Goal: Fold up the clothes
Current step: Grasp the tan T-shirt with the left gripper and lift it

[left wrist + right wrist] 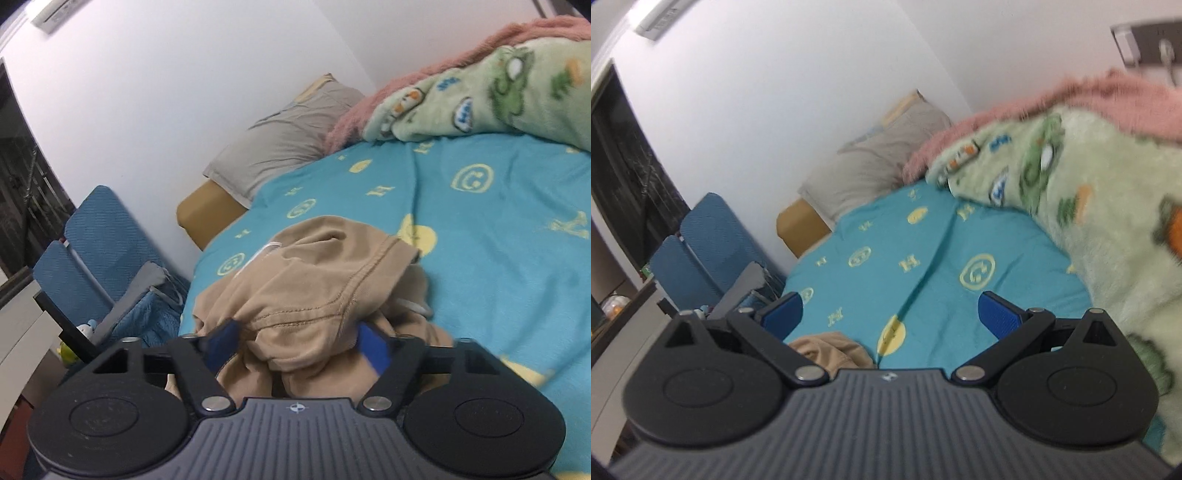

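Observation:
A crumpled tan garment (pixel 325 280) with stitched seams and a white drawstring lies bunched on the teal bed sheet (pixel 480 236). My left gripper (pixel 297 345) is open, its blue fingers (pixel 221 343) on either side of the near part of the bunch; whether they press the cloth I cannot tell. In the right wrist view, my right gripper (pixel 890 317) hovers open over the bare teal sheet (pixel 923 258), nothing between its fingers. A bit of the tan garment (pixel 831 350) shows just below its left finger.
A green cartoon-print fleece blanket (pixel 480 96) over a pink one (pixel 424 74) is piled along the bed's right side. A grey pillow (pixel 288 140) lies at the head by the white wall. Left of the bed stands a blue chair (pixel 92 243) and white furniture (pixel 22 332).

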A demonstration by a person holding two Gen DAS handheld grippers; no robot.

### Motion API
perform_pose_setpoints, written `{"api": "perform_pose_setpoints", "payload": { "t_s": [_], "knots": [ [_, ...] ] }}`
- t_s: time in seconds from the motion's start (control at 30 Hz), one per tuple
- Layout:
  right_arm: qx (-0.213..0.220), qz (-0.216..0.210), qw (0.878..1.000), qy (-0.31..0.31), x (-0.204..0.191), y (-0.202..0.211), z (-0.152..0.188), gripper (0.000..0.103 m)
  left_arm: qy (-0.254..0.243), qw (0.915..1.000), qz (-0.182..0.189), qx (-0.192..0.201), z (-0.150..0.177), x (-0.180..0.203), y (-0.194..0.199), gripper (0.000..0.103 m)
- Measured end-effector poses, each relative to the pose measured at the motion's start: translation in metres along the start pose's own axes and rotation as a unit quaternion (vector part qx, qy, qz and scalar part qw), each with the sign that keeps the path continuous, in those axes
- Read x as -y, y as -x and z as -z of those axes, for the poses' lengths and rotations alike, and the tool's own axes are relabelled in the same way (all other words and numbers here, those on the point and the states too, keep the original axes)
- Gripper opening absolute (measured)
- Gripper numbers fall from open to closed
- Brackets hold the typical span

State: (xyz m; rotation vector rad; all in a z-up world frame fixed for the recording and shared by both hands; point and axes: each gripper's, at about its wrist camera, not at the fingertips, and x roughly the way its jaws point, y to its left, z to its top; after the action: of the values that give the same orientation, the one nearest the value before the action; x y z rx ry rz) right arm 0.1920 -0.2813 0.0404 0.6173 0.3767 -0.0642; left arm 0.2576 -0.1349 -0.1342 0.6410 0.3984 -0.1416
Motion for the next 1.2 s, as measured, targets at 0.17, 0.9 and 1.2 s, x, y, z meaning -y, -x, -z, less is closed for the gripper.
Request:
{"api": "perform_pose_setpoints", "payload": {
  "t_s": [0.17, 0.9, 1.2],
  "knots": [
    [-0.03, 0.002, 1.0, -0.005, 0.004, -0.025, 0.009, 0.103, 0.07, 0.9965, 0.038, 0.025, -0.008, -0.031, 0.02, 0.022],
    [-0.111, -0.122, 0.967, 0.193, -0.111, 0.01, 0.089, 0.101, 0.389, 0.8959, 0.168, 0.133, 0.051, -0.205, 0.181, 0.016],
    [-0.079, -0.194, 0.957, 0.2, -0.154, -0.025, 0.095, 0.073, 0.406, 0.8875, 0.202, 0.079, 0.074, -0.215, 0.138, 0.016]
  ]
}}
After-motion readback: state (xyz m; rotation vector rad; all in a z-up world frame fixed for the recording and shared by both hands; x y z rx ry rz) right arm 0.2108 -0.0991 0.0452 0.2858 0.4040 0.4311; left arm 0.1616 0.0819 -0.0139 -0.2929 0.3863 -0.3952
